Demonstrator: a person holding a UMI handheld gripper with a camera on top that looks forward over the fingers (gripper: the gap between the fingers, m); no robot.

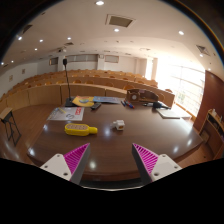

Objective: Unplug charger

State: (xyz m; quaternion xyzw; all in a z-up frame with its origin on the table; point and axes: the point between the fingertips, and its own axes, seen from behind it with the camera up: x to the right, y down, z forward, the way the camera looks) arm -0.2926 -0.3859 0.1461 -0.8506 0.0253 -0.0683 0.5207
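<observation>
Seen along the gripper (110, 148), held wide open above the near edge of a dark wooden table (110, 160), with nothing gripped and only bare tabletop between the pink pads (76, 158).

Just ahead of the fingers, towards the middle of the table: a small pale block (118, 125), apparently the charger, resting on the tabletop well clear of both fingertips. Cannot tell whether plugged into anything. Close beside it on the left, a long yellow item (80, 128) lying flat, possibly a power strip, too small to make out sockets or a cord.

Farther back on the left half of the table, a sheet of printed paper (65, 113). Beyond that, nearer the far edge, a round yellow object (85, 101). On the right half near the far edge, a dark boxy object (141, 97), and more papers (171, 113) towards the right edge.

Past the table, a large hall with curved rows of wooden benches (95, 80), a microphone stand (65, 68) upright behind the far edge, bright windows (182, 80) along the right wall and recessed lights in a white ceiling (110, 20).
</observation>
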